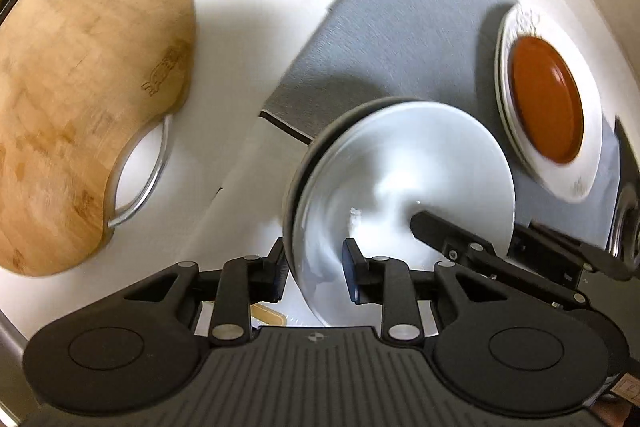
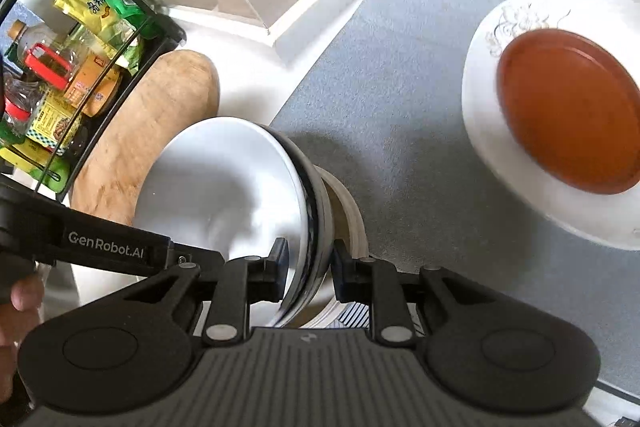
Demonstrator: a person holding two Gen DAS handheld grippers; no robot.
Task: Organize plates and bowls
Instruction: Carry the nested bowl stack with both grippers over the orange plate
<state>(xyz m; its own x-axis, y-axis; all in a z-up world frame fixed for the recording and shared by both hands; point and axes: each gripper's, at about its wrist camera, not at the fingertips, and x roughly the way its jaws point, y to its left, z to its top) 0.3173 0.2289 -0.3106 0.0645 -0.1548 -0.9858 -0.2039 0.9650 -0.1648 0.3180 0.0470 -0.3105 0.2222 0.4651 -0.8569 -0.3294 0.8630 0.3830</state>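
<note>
White bowl (image 2: 224,187), dark outside, tilted on edge above the grey mat (image 2: 400,87), rim clamped from both sides: right tool (image 2: 308,267) pinches its near wall, one finger inside, one outside; left tool (image 1: 314,267) grips the opposite rim likewise. Both tools reach forward and down, side by side, the left one's body crossing the right wrist view. Orange plate (image 2: 572,111) rests on a white patterned plate (image 2: 516,211) on the mat, well apart. Wooden cutting board (image 1: 80,99) lies on the white bench (image 1: 240,47); wire rack (image 2: 132,83) of packets behind.

Bright daylight, motion blur (fisheye warp)
</note>
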